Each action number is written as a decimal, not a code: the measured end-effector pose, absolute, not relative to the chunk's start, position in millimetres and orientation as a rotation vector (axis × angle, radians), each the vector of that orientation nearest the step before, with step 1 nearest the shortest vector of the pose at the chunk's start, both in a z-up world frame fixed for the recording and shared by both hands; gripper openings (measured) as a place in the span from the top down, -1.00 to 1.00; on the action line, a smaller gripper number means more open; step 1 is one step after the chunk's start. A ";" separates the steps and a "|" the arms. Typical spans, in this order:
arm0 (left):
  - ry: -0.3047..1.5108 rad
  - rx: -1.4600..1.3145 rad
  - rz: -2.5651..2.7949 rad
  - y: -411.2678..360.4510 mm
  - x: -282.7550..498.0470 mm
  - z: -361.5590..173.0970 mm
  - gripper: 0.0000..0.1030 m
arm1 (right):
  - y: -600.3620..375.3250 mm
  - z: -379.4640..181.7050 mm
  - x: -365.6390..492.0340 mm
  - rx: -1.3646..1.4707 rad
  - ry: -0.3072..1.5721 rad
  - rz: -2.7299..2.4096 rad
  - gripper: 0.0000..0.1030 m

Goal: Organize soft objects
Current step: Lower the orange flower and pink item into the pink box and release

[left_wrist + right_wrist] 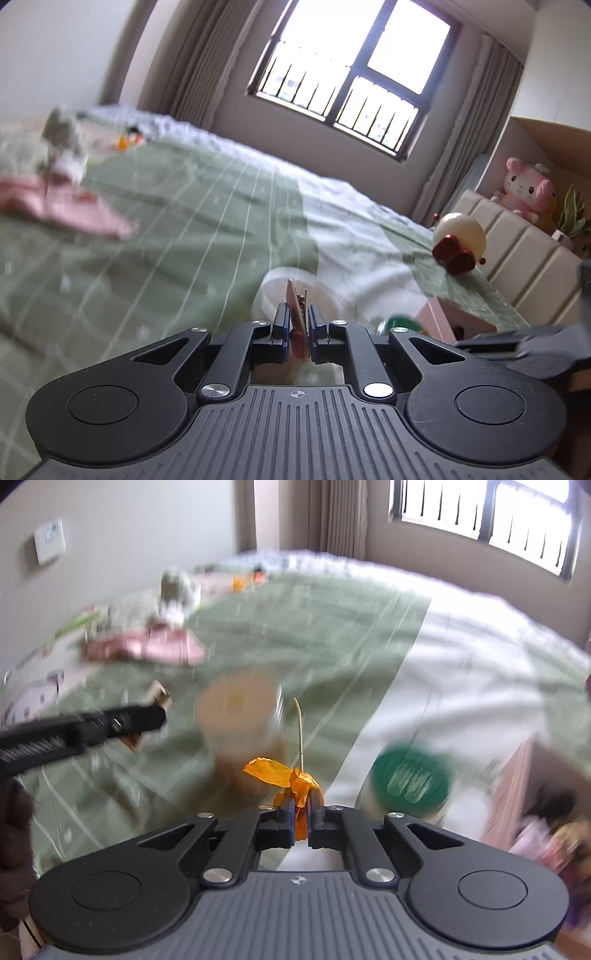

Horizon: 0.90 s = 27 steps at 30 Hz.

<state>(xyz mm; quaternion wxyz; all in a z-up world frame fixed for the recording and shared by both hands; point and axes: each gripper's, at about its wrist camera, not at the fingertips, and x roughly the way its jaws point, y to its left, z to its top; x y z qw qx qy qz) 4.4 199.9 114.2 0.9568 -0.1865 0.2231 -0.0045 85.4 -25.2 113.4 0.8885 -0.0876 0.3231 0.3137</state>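
Observation:
My left gripper (297, 309) is shut on a thin brown piece with a small clip (297, 314), held above the green bedspread (177, 221). It also shows at the left of the right wrist view (147, 716), holding that brown piece (159, 695). My right gripper (302, 797) is shut on a crumpled orange soft piece (280, 773) with a thin stem sticking up. A blurred brown tub (242, 720) lies just beyond it. A white round container (295, 295) sits past my left fingers.
A green-lidded container (410, 779) and a pink box (454, 321) sit at the right. A pink cloth (70, 206) lies on the left of the bed. A round cream toy with red feet (458, 240) and a pink plush (524, 192) sit by the headboard.

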 end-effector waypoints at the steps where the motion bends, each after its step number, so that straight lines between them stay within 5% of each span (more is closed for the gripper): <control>1: 0.440 -0.354 -0.008 195.6 9.6 123.3 0.76 | -31.8 126.9 85.6 -0.171 0.641 0.647 0.89; 14: 0.371 -0.166 -0.213 68.3 64.2 202.6 0.75 | -178.2 224.5 87.2 -0.076 0.412 0.452 0.89; 27: 0.586 -0.195 -0.505 -65.4 147.3 130.0 0.75 | -279.0 118.9 136.5 0.048 0.620 0.324 0.88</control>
